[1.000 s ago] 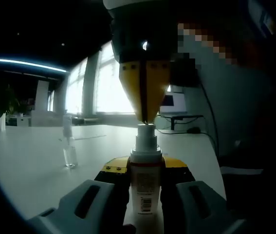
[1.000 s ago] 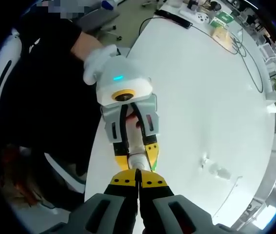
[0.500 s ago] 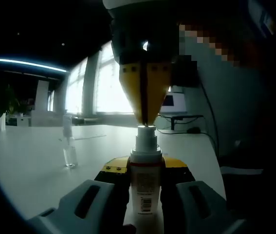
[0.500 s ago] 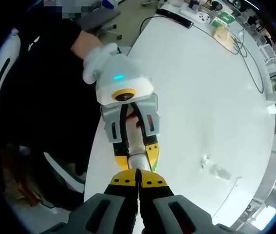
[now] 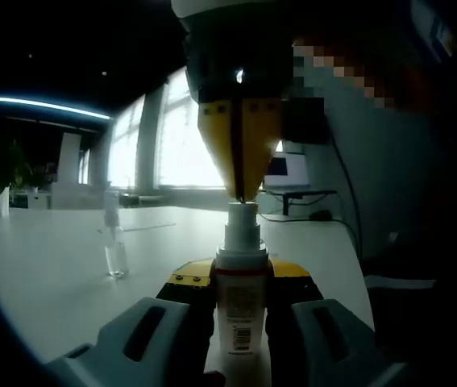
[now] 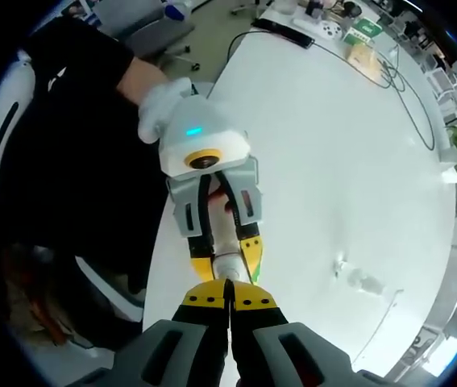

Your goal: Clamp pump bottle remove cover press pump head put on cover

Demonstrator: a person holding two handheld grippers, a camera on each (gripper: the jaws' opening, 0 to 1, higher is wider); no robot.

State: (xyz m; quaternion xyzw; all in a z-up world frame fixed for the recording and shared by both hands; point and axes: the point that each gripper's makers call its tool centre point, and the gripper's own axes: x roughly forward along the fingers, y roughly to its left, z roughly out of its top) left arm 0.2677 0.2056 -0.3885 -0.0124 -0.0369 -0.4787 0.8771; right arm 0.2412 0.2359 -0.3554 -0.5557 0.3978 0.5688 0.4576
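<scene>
**Pump bottle clamped upright, second gripper bearing on its head**

The left gripper (image 5: 242, 302) pinches the pump bottle (image 5: 240, 310) between its yellow-tipped jaws, which press against the bottle's sides just below the collar; in the right gripper view the same gripper (image 6: 228, 262) is seen from above, its jaws flanking the bottle's round white top (image 6: 228, 266). The bottle stands upright, white, with a printed label and barcode on its front. The right gripper (image 5: 241, 189) comes down from directly above the bottle, its two yellow jaws pressed together into a single point whose tip meets the top of the pump head (image 5: 242, 211). In the right gripper view those jaws (image 6: 229, 300) lie closed side by side, nothing between them, their tips at the bottle's top.

A gloved hand (image 6: 164, 109) grips the white housing of the left gripper, behind the bottle on the side of the person in dark clothing.

The bottle stands near the edge of a white table (image 5: 59, 258). To the bottle's left in the left gripper view, well apart from it, a small clear cover (image 5: 115, 256) stands on the tabletop; the right gripper view shows it as a small transparent thing (image 6: 355, 278) farther out on the table. Beyond the bottle, cables (image 6: 401, 89) trail across the far end of the table, and bright windows (image 5: 176, 137) stand behind.
</scene>
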